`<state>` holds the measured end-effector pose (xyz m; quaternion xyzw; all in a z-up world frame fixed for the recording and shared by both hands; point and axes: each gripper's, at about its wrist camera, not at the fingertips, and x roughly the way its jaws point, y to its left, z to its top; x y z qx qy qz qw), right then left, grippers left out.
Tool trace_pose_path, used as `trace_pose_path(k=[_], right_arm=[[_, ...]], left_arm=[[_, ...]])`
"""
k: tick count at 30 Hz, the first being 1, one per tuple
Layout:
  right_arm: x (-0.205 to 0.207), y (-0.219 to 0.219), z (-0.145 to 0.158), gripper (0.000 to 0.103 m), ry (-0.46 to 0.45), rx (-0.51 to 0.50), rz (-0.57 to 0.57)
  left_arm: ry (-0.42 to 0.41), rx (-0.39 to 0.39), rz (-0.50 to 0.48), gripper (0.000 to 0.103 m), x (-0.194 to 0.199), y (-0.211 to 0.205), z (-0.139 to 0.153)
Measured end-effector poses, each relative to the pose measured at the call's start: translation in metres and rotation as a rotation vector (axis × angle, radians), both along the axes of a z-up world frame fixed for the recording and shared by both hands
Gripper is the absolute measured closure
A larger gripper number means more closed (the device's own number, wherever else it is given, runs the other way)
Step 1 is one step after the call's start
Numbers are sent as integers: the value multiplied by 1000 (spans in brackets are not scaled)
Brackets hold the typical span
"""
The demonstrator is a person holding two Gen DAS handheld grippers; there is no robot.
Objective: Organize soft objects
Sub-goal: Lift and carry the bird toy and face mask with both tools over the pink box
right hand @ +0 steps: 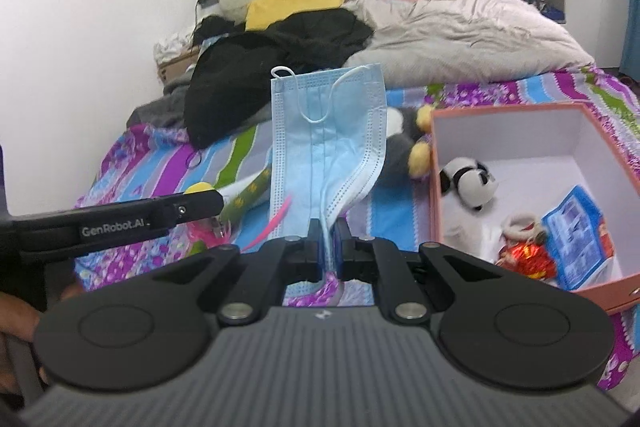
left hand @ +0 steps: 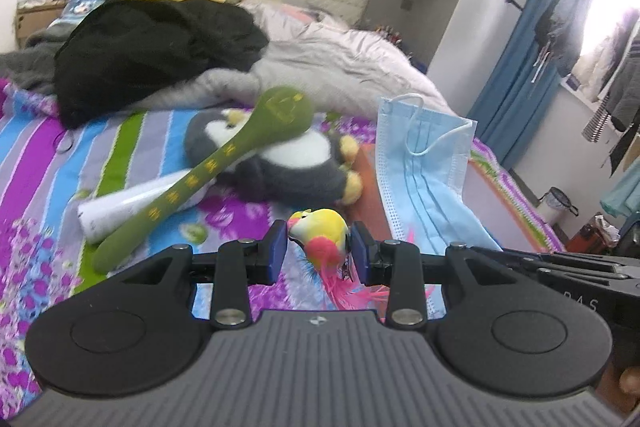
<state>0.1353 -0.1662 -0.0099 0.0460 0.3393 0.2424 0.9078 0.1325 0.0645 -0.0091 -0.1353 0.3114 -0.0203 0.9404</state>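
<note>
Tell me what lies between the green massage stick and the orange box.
The penguin plush lies between them on the bedsheet: the green massage stick rests across its left side and the orange box sits beside its feet, clearest in the left wrist view.

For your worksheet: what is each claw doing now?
Left claw: closed on bird toy.
Right claw: closed on mask.

The open box point(right hand: 520, 115) has bare floor at its back; toys point(right hand: 468, 183) crowd its front.
</note>
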Motion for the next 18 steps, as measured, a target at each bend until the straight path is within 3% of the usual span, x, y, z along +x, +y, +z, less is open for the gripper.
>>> trace_pose_path(k=[9, 18], right_arm=[[15, -44, 17, 93, -43, 23, -83], [44, -98, 11, 93, -34, 24, -202]], left_arm=[[-53, -6, -91, 63, 39, -47, 22], [-49, -9, -194, 63, 92, -105, 21]])
